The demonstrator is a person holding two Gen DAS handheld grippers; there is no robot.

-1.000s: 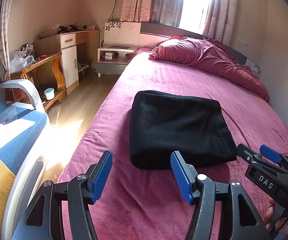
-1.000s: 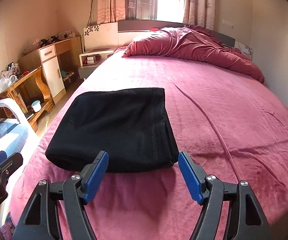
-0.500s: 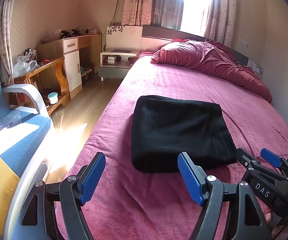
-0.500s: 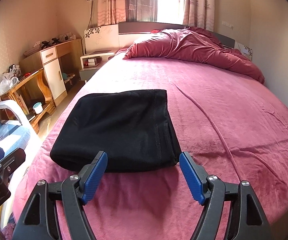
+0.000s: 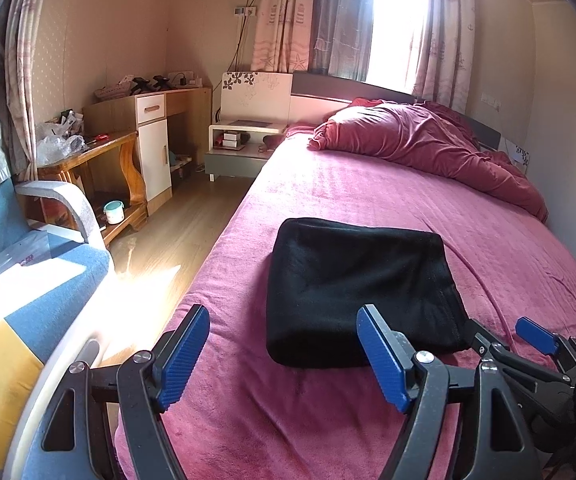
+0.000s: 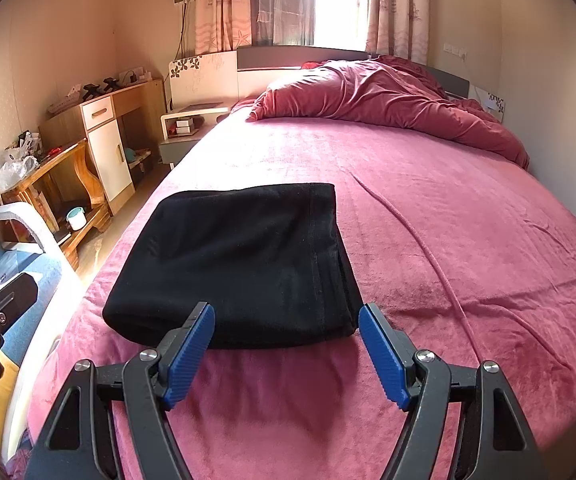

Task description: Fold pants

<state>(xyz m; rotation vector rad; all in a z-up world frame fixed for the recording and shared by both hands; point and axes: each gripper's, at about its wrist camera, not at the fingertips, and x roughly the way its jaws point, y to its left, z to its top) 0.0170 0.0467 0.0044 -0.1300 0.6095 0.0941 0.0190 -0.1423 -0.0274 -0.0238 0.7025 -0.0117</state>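
Note:
Black pants (image 5: 360,288) lie folded into a compact rectangle on the pink bed cover (image 5: 368,208), near the bed's left edge; they also show in the right wrist view (image 6: 243,260). My left gripper (image 5: 283,350) is open and empty, held just in front of the pants' near left corner. My right gripper (image 6: 285,346) is open and empty, just in front of the pants' near edge. The right gripper also shows at the right in the left wrist view (image 5: 528,344).
A crumpled red duvet (image 6: 388,100) lies at the head of the bed. A blue and yellow armchair (image 5: 27,280) stands left of the bed. A wooden desk (image 5: 99,160), a cabinet (image 5: 151,148) and a nightstand (image 5: 243,148) line the left wall.
Both grippers have pulled back and risen slightly from the folded pants. The pants have not moved.

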